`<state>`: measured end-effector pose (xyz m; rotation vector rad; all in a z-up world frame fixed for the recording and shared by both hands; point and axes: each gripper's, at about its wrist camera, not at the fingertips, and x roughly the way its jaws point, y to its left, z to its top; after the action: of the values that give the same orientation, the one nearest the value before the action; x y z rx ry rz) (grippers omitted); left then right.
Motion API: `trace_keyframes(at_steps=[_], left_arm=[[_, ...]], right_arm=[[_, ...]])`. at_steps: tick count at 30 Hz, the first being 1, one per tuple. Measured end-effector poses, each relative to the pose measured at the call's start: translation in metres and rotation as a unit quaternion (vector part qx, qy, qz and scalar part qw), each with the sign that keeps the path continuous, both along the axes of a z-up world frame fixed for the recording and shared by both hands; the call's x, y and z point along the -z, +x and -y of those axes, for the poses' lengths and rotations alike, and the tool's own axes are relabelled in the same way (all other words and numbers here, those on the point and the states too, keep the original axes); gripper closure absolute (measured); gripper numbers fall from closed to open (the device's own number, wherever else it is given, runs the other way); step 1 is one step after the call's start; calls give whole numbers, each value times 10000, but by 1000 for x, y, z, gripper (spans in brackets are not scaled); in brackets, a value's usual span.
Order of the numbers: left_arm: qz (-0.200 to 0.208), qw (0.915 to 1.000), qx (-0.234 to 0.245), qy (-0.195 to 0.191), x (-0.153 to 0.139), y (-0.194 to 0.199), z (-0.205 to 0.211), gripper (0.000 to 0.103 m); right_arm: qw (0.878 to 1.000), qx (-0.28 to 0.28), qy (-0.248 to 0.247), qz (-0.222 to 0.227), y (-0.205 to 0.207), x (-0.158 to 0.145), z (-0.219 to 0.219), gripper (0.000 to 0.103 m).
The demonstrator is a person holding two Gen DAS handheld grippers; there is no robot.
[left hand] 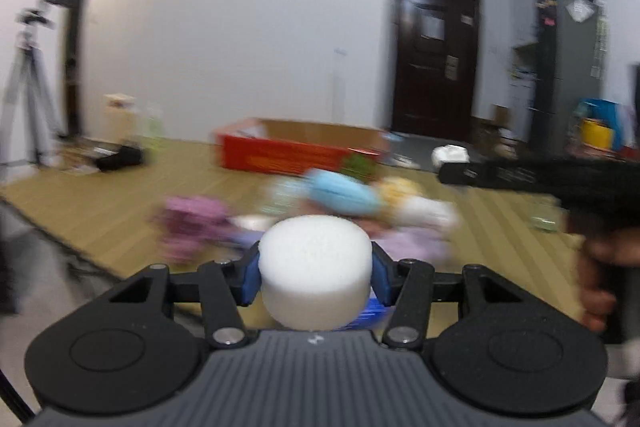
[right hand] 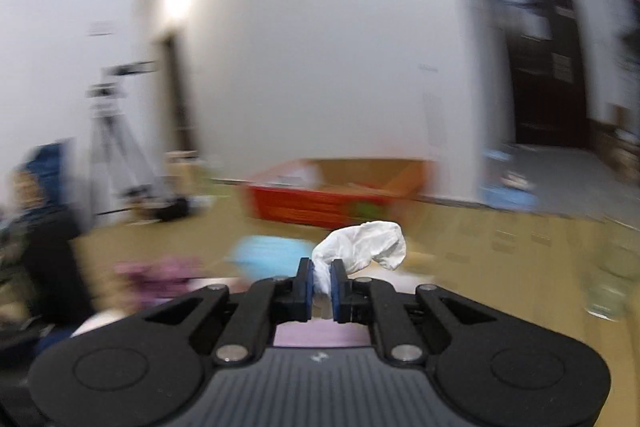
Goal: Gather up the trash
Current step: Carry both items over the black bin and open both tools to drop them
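My left tool (left hand: 316, 273) clamped half-wide on white foam puck (left hand: 314, 267), blue pads pressing both sides. My right tool (right hand: 321, 285) pinched nearly closed on crumpled white tissue (right hand: 362, 247), bulk sticking up past tips. Ahead of both tools, blurred toys on table (left hand: 120, 211). Beyond, red cardboard box (left hand: 296, 155) on floor. Door notices unreadable; no legible writing anywhere.

White foam puck (left hand: 315, 269); crumpled tissue (right hand: 364, 245)
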<state>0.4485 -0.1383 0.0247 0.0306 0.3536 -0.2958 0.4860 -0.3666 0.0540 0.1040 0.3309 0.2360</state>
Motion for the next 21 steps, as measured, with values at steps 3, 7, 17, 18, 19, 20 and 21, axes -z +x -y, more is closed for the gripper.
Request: trace_keyframes(at_steps=[3,7,17,18,19,20,21], left_arm=[[-16,9982,-587,92,-2,-6,-66,49],[-458,9901,-1318,182,22,-5,-140,49],[-2591,9509,-1693,-37,141,51,-228,48],[-2812,9441,-1721,-51,153,55,-235,48],[-3055,9364,-1725,-71,163,60,-235,48],[-3279,9298,-1673,-70,171,64,-235,48],[-3502,9221,-1647,-35,180,67,-234,48]], right_arm=[[9940,-1084,-13,-150,-2,0,-64,94],[9748,-2120,-65,-697,8,20,-150,94],[9063,-2948,-1302,-2734,61,148,-305,93],[9006,-2923,-1355,-2918,68,161,-311,93],[8918,-2911,-1420,-3160,75,176,-316,92],[8844,-2919,-1484,-3326,79,189,-320,91],[8776,-2920,-1587,-3454,84,201,-324,91]])
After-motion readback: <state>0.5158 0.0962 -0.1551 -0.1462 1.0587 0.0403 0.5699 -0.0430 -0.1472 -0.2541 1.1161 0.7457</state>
